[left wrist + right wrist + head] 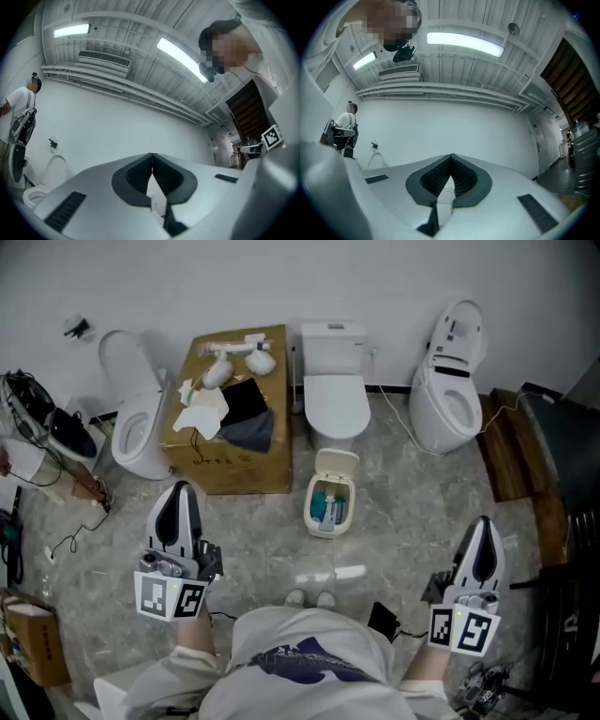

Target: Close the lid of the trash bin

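Okay, trash bin (328, 512) sits on the floor (403, 531) ahead of the person, just right of the cardboard box (234, 460) and just near of the middle toilet (335, 399). Its lid (337, 463) stands up at the far side, so not closed yet. Left claw (179, 501) is pressed together with nothing in it, well left of the bin; right claw (482, 538) is also together and empty, well to the bin's right. Risks as I judge them: bin looks small and light, so a push on the lid from the wrong side could slide or tip it; blue items (330, 507) inside may stick up and stop the lid seating; a fast flick may bounce the lid back open. Hard to make out: hinge type, what the blue items are. Both gripper views only catch wall and ceiling, bin not in them; person's torso cuts off the near floor
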Action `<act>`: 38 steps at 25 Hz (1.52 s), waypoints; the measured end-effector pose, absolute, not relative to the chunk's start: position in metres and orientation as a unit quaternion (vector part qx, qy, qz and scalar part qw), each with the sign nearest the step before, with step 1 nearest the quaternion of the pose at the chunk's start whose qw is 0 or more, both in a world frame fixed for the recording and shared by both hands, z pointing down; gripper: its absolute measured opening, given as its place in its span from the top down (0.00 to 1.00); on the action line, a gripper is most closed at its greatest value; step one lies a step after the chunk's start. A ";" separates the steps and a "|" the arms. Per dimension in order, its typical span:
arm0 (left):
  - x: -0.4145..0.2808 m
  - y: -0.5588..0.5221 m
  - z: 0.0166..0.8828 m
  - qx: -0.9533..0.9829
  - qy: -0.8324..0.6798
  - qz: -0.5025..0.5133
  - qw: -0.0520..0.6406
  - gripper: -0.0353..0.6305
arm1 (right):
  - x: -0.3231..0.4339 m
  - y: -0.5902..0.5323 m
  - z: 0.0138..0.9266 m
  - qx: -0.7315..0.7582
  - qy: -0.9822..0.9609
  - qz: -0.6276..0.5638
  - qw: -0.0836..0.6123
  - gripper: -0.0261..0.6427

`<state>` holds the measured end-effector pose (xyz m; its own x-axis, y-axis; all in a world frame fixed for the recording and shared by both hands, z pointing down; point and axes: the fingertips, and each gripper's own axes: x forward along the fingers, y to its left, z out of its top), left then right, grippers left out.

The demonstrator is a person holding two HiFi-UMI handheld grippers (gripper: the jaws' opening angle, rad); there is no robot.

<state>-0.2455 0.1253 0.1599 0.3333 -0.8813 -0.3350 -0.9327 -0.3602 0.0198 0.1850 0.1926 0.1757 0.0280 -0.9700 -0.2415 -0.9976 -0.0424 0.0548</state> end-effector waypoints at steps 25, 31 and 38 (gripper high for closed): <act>-0.183 0.114 0.181 -0.849 0.515 0.089 0.071 0.68 | 0.195 0.155 0.215 -0.604 0.793 0.076 -0.032 0.34; -0.154 0.103 0.200 -0.851 0.519 0.066 0.055 0.68 | 0.209 0.105 0.277 -0.533 0.824 0.076 -0.177 0.32; -0.147 0.071 0.226 -0.852 0.519 0.040 0.049 0.68 | 0.174 0.027 0.346 -0.441 0.855 0.062 -0.267 0.29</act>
<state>-0.1466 0.0706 0.2258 0.4571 -0.8813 -0.1194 -0.8892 -0.4556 -0.0419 0.1737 0.0273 0.3464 -0.4687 -0.7866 0.4020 -0.7202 0.6038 0.3417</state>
